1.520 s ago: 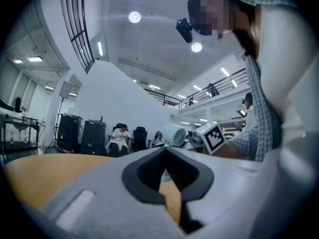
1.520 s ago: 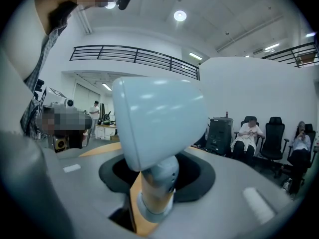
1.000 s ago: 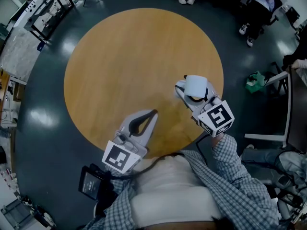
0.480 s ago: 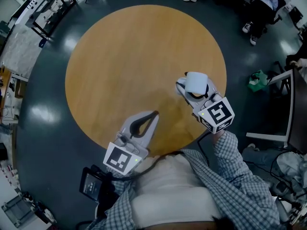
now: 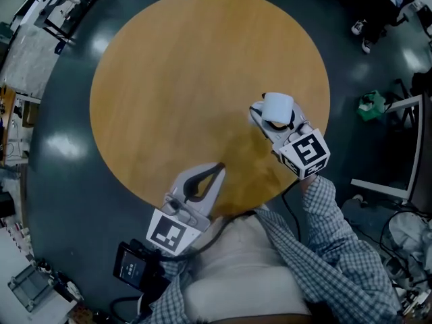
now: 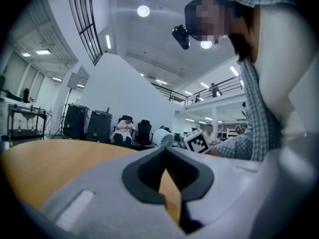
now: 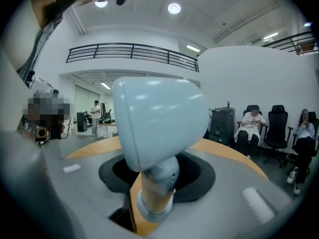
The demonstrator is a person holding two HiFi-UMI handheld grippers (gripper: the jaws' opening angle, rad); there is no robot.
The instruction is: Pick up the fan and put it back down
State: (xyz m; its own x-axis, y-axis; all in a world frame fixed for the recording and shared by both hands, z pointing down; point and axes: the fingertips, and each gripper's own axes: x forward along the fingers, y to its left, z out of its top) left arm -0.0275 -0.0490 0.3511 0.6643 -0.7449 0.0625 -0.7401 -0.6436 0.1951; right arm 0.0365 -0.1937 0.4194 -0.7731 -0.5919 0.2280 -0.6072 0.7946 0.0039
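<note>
Wooden round tabletop (image 5: 175, 79): one fan (image 5: 277, 106) over its right part, stem pinched by the right tool (image 5: 273, 125). Left tool (image 5: 217, 169), jaws pressed together, hovers at the near edge. One green bag (image 5: 370, 104) lies on the floor, well apart.

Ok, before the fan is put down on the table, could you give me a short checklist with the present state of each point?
1. Jaws of the right gripper closed on the stem of the fan: ok.
2. Fan roughly upright: ok.
3. The table bare under the fan: ok.
4. The left gripper empty, jaws together, apart from the fan: ok.
5. Fan base touching the table: cannot tell.
</note>
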